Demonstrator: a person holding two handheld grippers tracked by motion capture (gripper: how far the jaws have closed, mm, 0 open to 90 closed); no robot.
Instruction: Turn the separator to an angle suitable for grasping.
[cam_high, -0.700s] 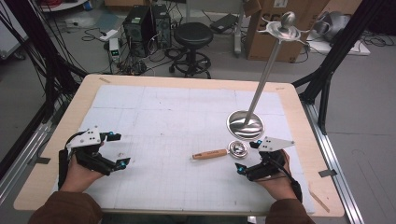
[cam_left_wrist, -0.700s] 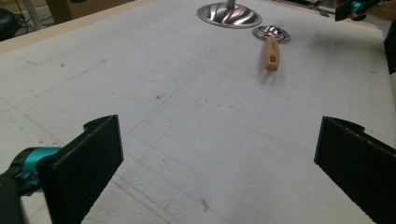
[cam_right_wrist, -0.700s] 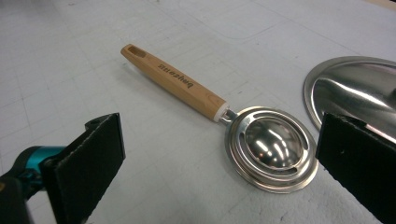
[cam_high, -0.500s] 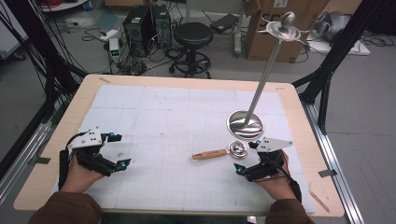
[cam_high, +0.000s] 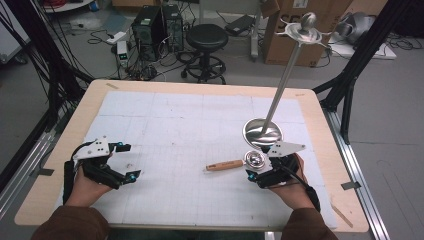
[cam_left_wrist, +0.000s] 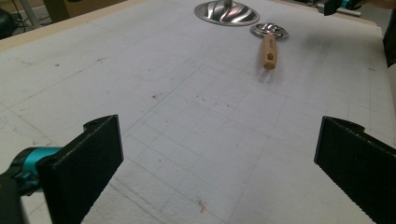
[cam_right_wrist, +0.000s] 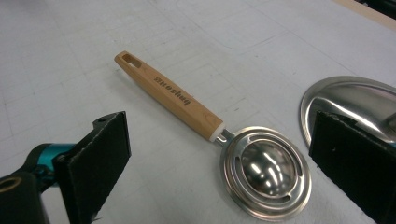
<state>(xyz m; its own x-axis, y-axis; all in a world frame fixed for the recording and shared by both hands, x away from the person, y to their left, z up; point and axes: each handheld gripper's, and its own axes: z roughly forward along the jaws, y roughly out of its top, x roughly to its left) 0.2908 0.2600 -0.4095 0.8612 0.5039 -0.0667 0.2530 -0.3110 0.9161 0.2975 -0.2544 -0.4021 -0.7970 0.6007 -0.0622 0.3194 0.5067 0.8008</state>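
Note:
A utensil with a light wooden handle and a round slotted steel head lies flat on the mat, right of centre. My right gripper is open, with its jaws on either side of the steel head and not touching it. Just behind stands a steel stand, a round base with a tall pole. My left gripper is open over bare mat at the left. From it, the utensil and the stand base lie far ahead.
A white gridded mat covers the wooden table. Black frame posts rise at the table's sides. Beyond the far edge are a stool, a computer tower and cardboard boxes.
My right gripper has crept a little to the left, closer around the utensil's steel head. The left gripper and the utensil have stayed put.

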